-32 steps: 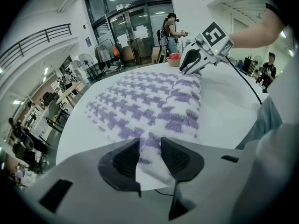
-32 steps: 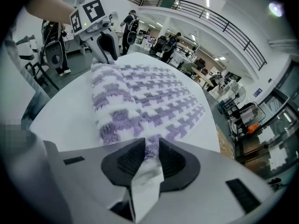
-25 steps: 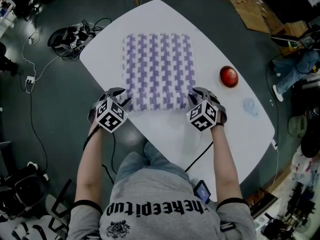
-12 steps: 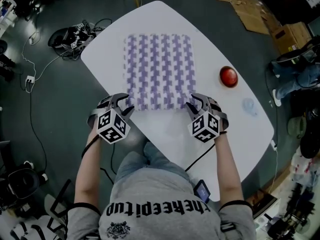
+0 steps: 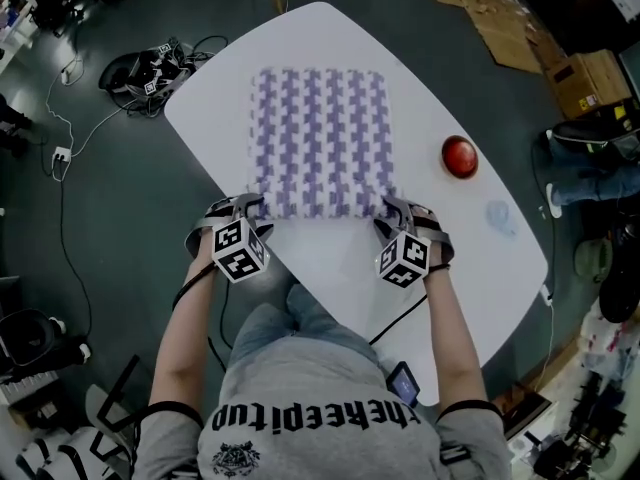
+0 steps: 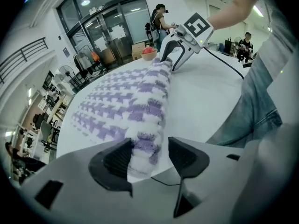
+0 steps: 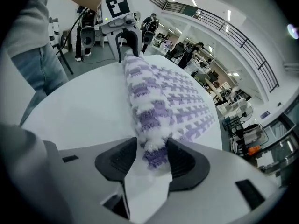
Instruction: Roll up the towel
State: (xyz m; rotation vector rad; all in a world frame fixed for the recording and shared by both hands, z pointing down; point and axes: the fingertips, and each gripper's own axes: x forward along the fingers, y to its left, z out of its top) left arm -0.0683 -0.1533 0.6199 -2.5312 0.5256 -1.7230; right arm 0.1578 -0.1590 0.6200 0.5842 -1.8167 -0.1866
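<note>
— Where's the towel (image 5: 320, 133)?
— Spread on the white worktop (image 5: 455, 263), its near edge rolled in front of you.
— My tools?
— Your left tool (image 5: 243, 205) and right tool (image 5: 400, 208) have just been opening; each stands apart around one end of that roll.

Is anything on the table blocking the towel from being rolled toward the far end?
Nothing visible does. The towel lies bare beyond its rolled near edge; the red round object sits clear to its right. The left gripper and right gripper have just been opening, that edge between their jaws.
</note>
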